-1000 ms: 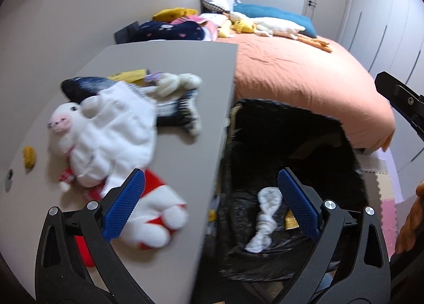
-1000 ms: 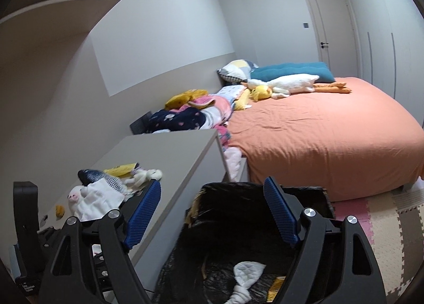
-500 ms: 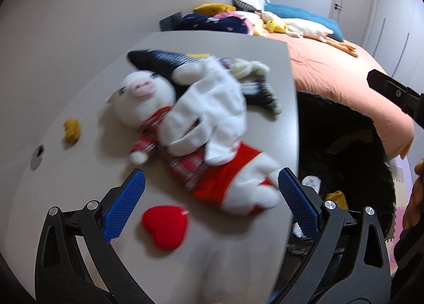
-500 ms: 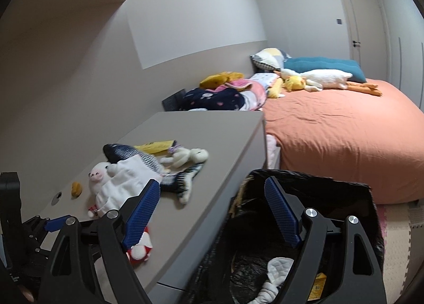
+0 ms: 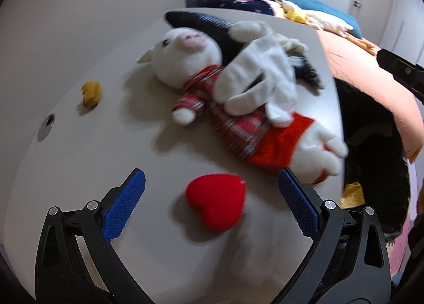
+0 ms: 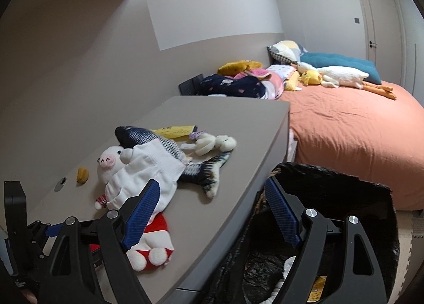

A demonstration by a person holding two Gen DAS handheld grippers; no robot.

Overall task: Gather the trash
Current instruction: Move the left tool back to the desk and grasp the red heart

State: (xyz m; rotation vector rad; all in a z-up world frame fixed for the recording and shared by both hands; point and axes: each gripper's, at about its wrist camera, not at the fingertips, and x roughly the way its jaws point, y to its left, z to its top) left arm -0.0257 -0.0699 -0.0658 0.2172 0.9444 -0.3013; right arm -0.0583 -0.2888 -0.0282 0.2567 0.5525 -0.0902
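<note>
My left gripper point(image 5: 211, 177) hangs open over the grey desk point(image 5: 111, 161), and a red plush heart point(image 5: 216, 204) lies just below the gap between its blue pads. Beyond the heart a plush pig point(image 5: 185, 55) in red plaid lies under a white cloth point(image 5: 265, 73). My right gripper point(image 6: 212, 184) is open and empty above the desk's edge, beside the black trash bag point(image 6: 331, 184). White crumpled paper point(image 6: 288, 264) and a yellow wrapper point(image 6: 319, 286) lie in the bag. Another yellow wrapper point(image 6: 176, 130) lies on the desk behind a plush fish point(image 6: 148, 137).
A small yellow-brown lump point(image 5: 91, 92) and a round cable hole point(image 5: 47, 124) sit near the wall. A white knotted toy point(image 6: 212, 143) lies by the fish. The orange bed point(image 6: 357, 132) with pillows and plush toys stands beyond the desk. Foam mats point(image 6: 410, 227) cover the floor.
The left gripper's view swung from the trash bag over onto the desk, and the red heart came in under its open fingers. The right gripper shifted left towards the desk. Both stayed open.
</note>
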